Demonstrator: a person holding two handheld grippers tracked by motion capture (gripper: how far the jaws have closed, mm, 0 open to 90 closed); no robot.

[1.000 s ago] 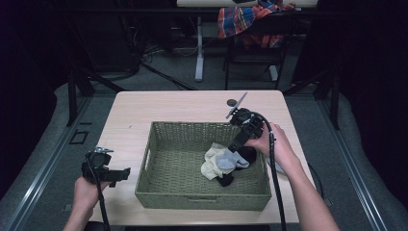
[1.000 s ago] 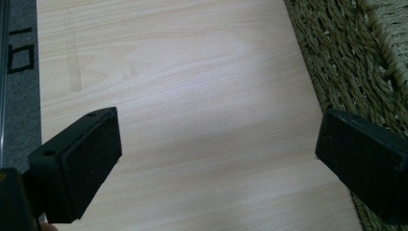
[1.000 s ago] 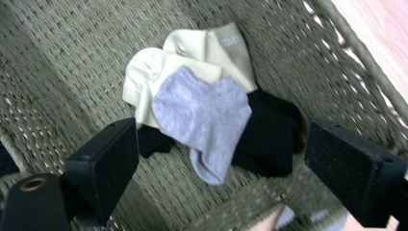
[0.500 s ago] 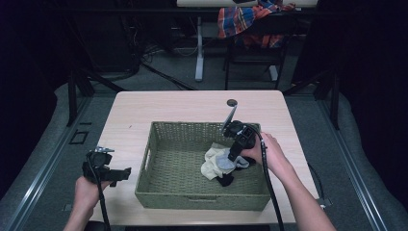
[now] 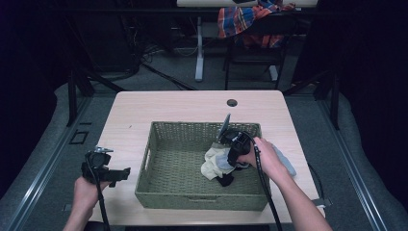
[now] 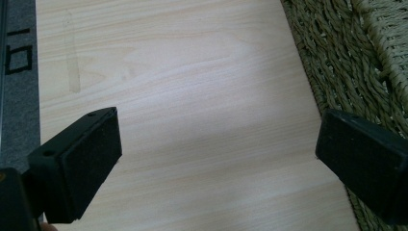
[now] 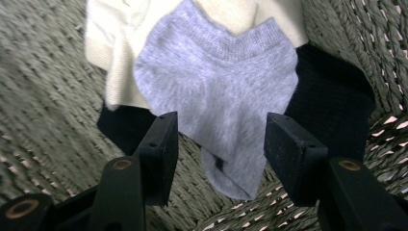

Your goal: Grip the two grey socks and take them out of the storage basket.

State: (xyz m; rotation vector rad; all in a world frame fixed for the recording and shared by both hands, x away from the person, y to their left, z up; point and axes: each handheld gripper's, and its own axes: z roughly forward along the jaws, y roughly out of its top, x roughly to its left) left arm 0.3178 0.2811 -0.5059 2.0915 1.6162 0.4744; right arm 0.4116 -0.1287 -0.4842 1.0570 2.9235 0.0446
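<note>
Looking down at a pale wooden desk (image 5: 159, 108) with a big green woven basket (image 5: 159, 163) sitting in the middle of it. Lying in the right part of the basket, a small pile of socks: a cream knitted sock (image 7: 115, 43), a black sock (image 7: 332, 96) under it, and a light grey ankle sock (image 7: 221, 96) on top.

Reaching down into the basket with the right claw (image 7: 219, 137), right over the pile. Straddling the toe end of the grey sock, one pad on each side. Jaws just been closing in, now standing about half apart, with the grey sock between them. Not pinching it yet, with a thin gap showing at each pad, so not gripping anything so far.

Waiting off to the left of the basket, the left claw (image 6: 216, 149), with jaws wide apart, holding nothing, only bare desk under it and the basket wall just beside it.

Probably just starting the job of picking up the grey sock. Done: getting lined up over it. Left to do: squeezing shut, lifting the sock out, then likely the other socks too.
</note>
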